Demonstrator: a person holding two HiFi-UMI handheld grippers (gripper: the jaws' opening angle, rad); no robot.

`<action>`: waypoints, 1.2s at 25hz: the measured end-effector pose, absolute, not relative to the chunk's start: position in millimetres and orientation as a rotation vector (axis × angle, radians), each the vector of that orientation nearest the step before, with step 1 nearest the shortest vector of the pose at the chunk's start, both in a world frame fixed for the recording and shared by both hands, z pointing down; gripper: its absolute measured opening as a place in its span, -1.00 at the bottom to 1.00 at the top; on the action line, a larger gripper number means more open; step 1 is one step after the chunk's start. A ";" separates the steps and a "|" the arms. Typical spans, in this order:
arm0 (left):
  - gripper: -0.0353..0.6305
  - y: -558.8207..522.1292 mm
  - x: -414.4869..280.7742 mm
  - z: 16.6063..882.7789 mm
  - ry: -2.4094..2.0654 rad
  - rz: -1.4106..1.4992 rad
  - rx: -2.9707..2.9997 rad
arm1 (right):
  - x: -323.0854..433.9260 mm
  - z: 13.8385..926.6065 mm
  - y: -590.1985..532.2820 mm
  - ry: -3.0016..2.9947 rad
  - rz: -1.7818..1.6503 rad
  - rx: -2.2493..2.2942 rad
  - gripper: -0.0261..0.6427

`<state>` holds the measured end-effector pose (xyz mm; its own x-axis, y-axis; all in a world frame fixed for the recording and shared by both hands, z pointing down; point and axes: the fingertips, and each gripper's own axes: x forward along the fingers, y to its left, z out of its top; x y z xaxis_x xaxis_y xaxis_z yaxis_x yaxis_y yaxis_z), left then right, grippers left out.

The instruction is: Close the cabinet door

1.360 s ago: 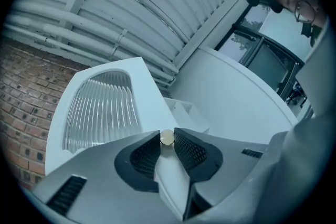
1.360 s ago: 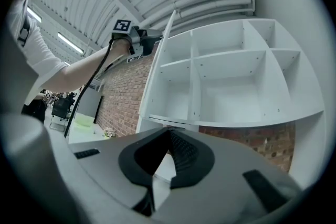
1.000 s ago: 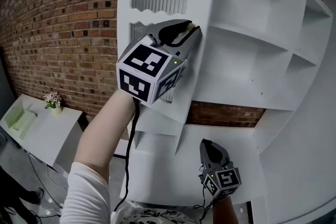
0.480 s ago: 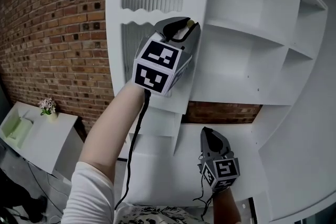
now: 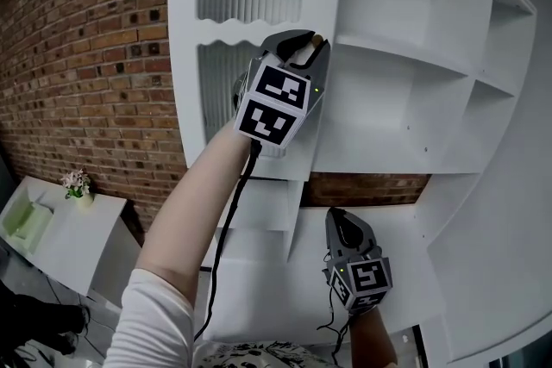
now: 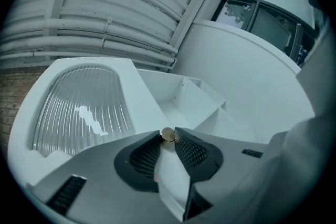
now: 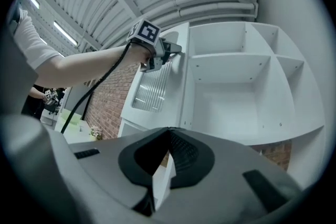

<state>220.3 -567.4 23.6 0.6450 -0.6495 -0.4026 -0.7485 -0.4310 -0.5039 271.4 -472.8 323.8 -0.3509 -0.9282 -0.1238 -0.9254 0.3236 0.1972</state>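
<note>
The white cabinet door (image 5: pixel 185 56) with ribbed glass panes stands ajar at the left edge of the open white shelves (image 5: pixel 405 99). My left gripper (image 5: pixel 306 43) is raised to the door's free edge and is shut on its small round brass knob (image 5: pixel 318 39). The left gripper view shows the knob (image 6: pixel 167 135) pinched between the fingertips, with the ribbed glass (image 6: pixel 84 107) to the left. My right gripper (image 5: pixel 342 224) hangs low in front of the lower cabinet, shut and holding nothing. The right gripper view shows the door (image 7: pixel 155 86) and the left gripper (image 7: pixel 176 50) on it.
A brick wall (image 5: pixel 95 56) runs behind and left of the cabinet. A low white table (image 5: pixel 60 228) at lower left carries a small flower pot (image 5: pixel 76 184) and a pale green tray (image 5: pixel 30 220). A white lower cabinet front (image 5: pixel 259 289) is below the door.
The door has swung toward the shelves, showing more of its face. My left gripper moved right with the knob. The right gripper rose slightly.
</note>
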 end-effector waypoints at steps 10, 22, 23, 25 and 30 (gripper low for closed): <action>-0.59 -591.6 225.5 26.2 1.101 0.176 -2.198 | 256.7 331.8 -480.5 -2.552 -0.363 1.751 -0.90; -0.56 -580.0 218.8 29.4 1.137 0.350 -2.195 | 250.7 340.4 -480.3 -2.524 -0.329 1.748 -0.90; -0.56 -573.4 215.8 30.7 1.130 0.365 -2.177 | 250.8 341.6 -479.9 -2.524 -0.322 1.751 -0.90; -0.57 -555.9 206.9 36.2 1.109 0.412 -2.136 | 250.7 344.4 -479.2 -2.530 -0.313 1.755 -0.90; -0.64 -531.1 175.0 89.6 1.086 0.424 -2.153 | 246.3 343.1 -473.8 -2.555 -0.323 1.774 -0.90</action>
